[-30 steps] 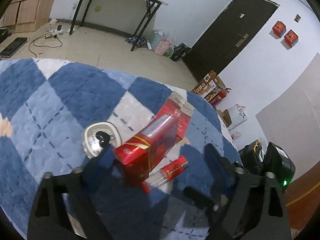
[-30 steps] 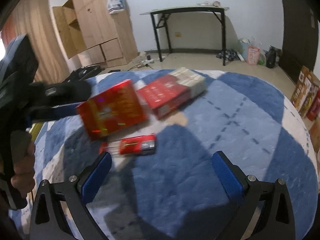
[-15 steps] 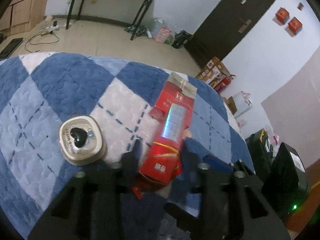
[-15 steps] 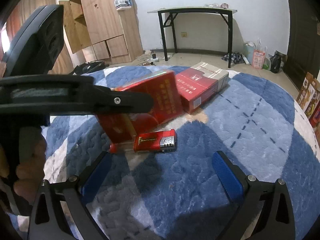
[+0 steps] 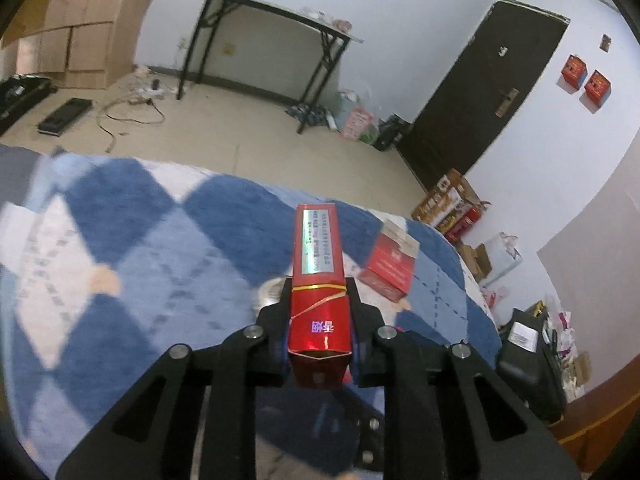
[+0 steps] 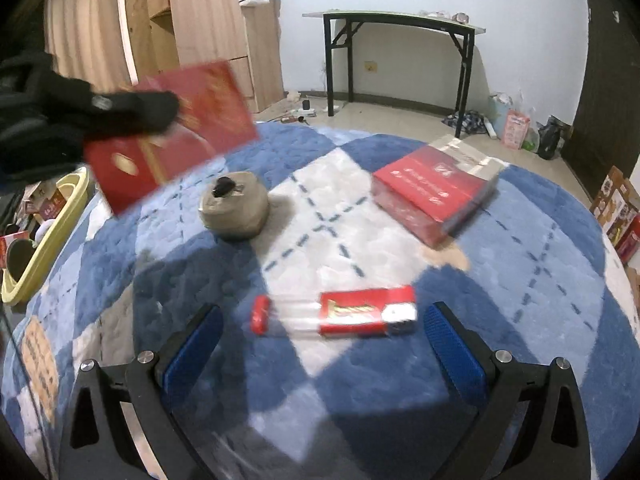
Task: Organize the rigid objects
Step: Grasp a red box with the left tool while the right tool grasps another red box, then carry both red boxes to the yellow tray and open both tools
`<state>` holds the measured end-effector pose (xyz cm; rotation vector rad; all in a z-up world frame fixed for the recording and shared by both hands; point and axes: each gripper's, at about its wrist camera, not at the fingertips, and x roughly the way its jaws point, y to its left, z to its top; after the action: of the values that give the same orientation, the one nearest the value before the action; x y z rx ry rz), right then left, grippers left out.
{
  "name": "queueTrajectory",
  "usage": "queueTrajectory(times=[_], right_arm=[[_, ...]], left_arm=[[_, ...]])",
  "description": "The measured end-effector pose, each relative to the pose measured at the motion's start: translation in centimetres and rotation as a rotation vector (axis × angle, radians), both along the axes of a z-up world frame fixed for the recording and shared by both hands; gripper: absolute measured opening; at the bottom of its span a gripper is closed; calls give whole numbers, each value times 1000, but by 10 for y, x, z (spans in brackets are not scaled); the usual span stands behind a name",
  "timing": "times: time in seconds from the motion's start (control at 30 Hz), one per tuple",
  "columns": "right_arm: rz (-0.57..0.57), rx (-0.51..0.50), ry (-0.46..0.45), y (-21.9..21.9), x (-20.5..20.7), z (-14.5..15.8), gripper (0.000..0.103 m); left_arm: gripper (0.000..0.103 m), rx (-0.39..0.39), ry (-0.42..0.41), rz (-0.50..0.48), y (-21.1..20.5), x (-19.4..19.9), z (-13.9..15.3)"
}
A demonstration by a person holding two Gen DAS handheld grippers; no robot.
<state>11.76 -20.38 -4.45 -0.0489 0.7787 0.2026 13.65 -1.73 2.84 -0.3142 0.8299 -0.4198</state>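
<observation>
My left gripper [image 5: 318, 316] is shut on a shiny red box [image 5: 317, 276] and holds it in the air above the blue checked blanket [image 5: 132, 248]. In the right wrist view the same red box [image 6: 176, 136] hangs at the upper left in the left gripper's black fingers [image 6: 132, 114]. My right gripper [image 6: 320, 340] is open and empty, low over the blanket. Just ahead of it lies a small red pack with a clear tube and red cap [image 6: 340, 312]. A flat red carton [image 6: 436, 188] and a round beige tin [image 6: 234, 206] lie farther back.
A yellow basket [image 6: 44, 236] with items stands off the blanket's left edge. A black-legged table [image 6: 400, 36], wooden wardrobe [image 6: 208, 28] and dark door [image 5: 480, 96] stand beyond. Boxes and bags [image 5: 452, 208] sit on the floor to the right.
My left gripper closed on the red box and lifted it up and to the left off the blanket, uncovering the beige tin. My right gripper moved closer to the small red pack.
</observation>
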Motion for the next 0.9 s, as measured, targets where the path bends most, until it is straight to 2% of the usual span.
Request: queueTrajectory(times=[0.1, 0.17, 0.2, 0.23, 0.27, 0.37, 0.43, 0.57, 0.63, 0.73, 0.83, 0.87, 0.9], right_arm=[[-42, -107, 37, 17, 14, -8, 103], [-52, -125, 19, 20, 15, -10, 100], [-57, -132, 13, 21, 15, -10, 97], [-56, -135, 5, 22, 14, -10, 85], [-53, -133, -6, 22, 12, -8, 83], [-16, -125, -2, 24, 7, -4, 82], [4, -152, -30, 27, -2, 3, 82], [65, -123, -101, 41, -30, 39, 82], [136, -88, -149, 67, -42, 65, 82], [245, -25, -196, 119, -51, 99, 82], [350, 63, -209, 179, -54, 121, 82], [380, 83, -206, 197, -54, 124, 82], [417, 105, -198, 223, -54, 127, 82]], left_arm=[[23, 30, -11, 20, 22, -10, 14], [23, 65, -27, 27, 35, -17, 25], [23, 88, -35, 35, 47, -22, 32], [23, 99, -37, 47, 55, -24, 36], [23, 106, -36, 60, 64, -28, 41], [23, 124, -41, 103, 96, -40, 54], [23, 146, -51, 128, 121, -53, 63], [23, 211, -58, 168, 168, -79, 75], [23, 292, -88, 187, 193, -93, 76], [23, 260, -65, 277, 240, -101, 64], [23, 355, -39, 327, 270, -104, 50], [23, 365, -21, 344, 279, -106, 46], [23, 338, -1, 371, 293, -108, 40]])
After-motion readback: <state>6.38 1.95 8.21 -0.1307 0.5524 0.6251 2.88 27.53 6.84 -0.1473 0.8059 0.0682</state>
